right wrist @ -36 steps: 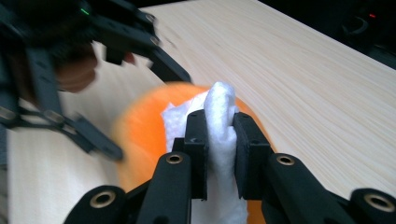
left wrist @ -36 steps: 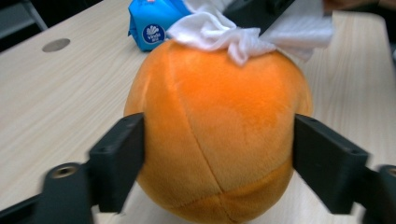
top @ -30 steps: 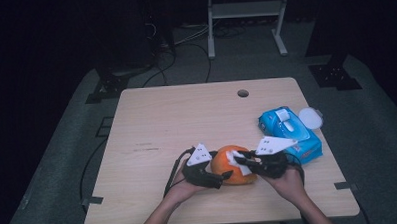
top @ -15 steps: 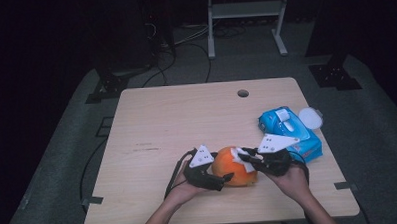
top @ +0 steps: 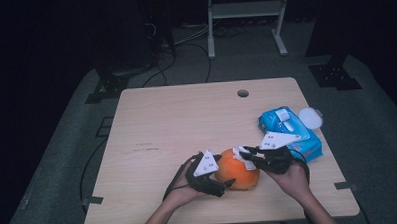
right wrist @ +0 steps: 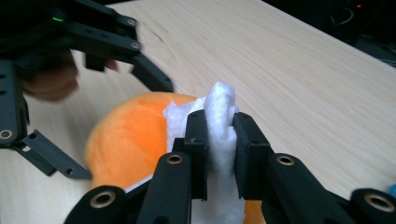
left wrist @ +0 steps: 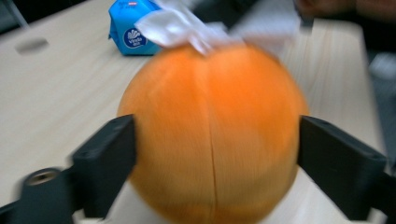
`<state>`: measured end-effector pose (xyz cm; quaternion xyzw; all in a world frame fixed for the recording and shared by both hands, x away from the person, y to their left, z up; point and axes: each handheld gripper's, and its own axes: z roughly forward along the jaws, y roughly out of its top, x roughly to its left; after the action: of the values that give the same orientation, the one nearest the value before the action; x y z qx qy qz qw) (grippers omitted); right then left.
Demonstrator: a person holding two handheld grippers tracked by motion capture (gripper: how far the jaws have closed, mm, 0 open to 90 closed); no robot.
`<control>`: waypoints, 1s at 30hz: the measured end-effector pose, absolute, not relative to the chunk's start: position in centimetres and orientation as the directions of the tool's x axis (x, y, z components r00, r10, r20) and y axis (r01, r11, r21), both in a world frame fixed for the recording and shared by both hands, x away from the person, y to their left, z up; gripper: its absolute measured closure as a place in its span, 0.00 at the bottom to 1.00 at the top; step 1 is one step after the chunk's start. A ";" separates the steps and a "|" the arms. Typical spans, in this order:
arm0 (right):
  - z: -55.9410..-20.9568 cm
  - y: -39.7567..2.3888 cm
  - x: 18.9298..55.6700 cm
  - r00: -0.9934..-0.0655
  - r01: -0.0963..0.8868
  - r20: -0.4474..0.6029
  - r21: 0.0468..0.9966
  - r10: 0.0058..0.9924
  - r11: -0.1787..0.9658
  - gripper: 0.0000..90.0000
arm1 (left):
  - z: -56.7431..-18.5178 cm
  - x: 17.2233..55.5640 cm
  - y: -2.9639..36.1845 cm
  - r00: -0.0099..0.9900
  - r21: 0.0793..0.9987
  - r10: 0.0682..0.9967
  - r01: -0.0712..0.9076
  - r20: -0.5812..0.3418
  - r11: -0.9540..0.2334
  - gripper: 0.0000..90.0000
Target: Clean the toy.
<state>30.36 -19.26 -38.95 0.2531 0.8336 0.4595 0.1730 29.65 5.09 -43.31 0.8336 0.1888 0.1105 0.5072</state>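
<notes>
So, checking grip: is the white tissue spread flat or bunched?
Bunched: the right gripper pinches the white tissue into a wad against the orange plush ball.

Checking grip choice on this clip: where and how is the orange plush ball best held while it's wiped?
Grip the ball across its widest middle, coming in level from the person's left, one jaw on each flank as the left claw stands now, its jaws just opening. It is round and soft, so a lower or higher hold could slip. That leaves the top free for the right claw pinching the wipe.

blue wipes pack [top: 290, 133], white round lid [top: 311, 117], wooden table [top: 177, 123]
</notes>
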 end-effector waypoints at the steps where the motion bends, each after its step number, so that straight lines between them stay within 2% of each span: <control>1: -38.9 -19.0 30.3 -0.818 0.259 -0.055 0.854 0.572 0.452 0.85 | -43.4 29.8 5.0 0.897 0.888 0.441 0.232 -0.037 -0.398 0.11; 6: -38.8 -16.1 28.8 -0.881 0.212 -0.042 0.857 0.472 0.471 0.85 | -43.4 29.1 4.8 0.905 0.877 0.421 0.156 0.056 -0.454 0.22; 9: -38.8 -15.7 28.8 -0.883 0.191 -0.081 0.838 0.463 0.511 0.85 | -43.4 28.9 5.0 0.905 0.870 0.415 0.130 0.092 -0.475 0.26; 15: -39.3 -19.3 30.4 -0.815 0.261 -0.079 0.834 0.574 0.486 0.85 | -43.7 29.3 5.5 0.911 0.872 0.407 0.143 0.069 -0.468 0.26; 18: -39.5 -19.4 30.4 -0.813 0.278 -0.051 0.842 0.580 0.462 0.85 | -43.4 29.4 5.0 0.912 0.872 0.408 0.158 0.052 -0.464 0.19; 20: -39.3 -18.3 29.8 -0.836 0.246 -0.055 0.851 0.545 0.464 0.85 | -43.5 29.4 4.9 0.908 0.871 0.416 0.175 0.037 -0.459 0.13; 22: -39.1 -17.4 29.4 -0.863 0.240 -0.020 0.862 0.504 0.446 0.85 | -43.6 29.4 5.0 0.910 0.867 0.411 0.161 0.055 -0.472 0.14; 24: -39.1 -16.3 29.0 -0.876 0.204 -0.061 0.852 0.478 0.483 0.85 | -43.5 29.5 5.4 0.913 0.858 0.403 0.155 0.066 -0.491 0.21; 30: -39.9 -18.4 30.3 -0.839 0.259 -0.054 0.835 0.542 0.485 0.85 | -44.0 30.5 6.7 0.909 0.852 0.417 0.223 -0.007 -0.473 0.25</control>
<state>30.33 -18.35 -39.89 0.2366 0.8471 0.4491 0.1573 30.51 6.73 -43.96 0.8522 0.1878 0.1012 0.4777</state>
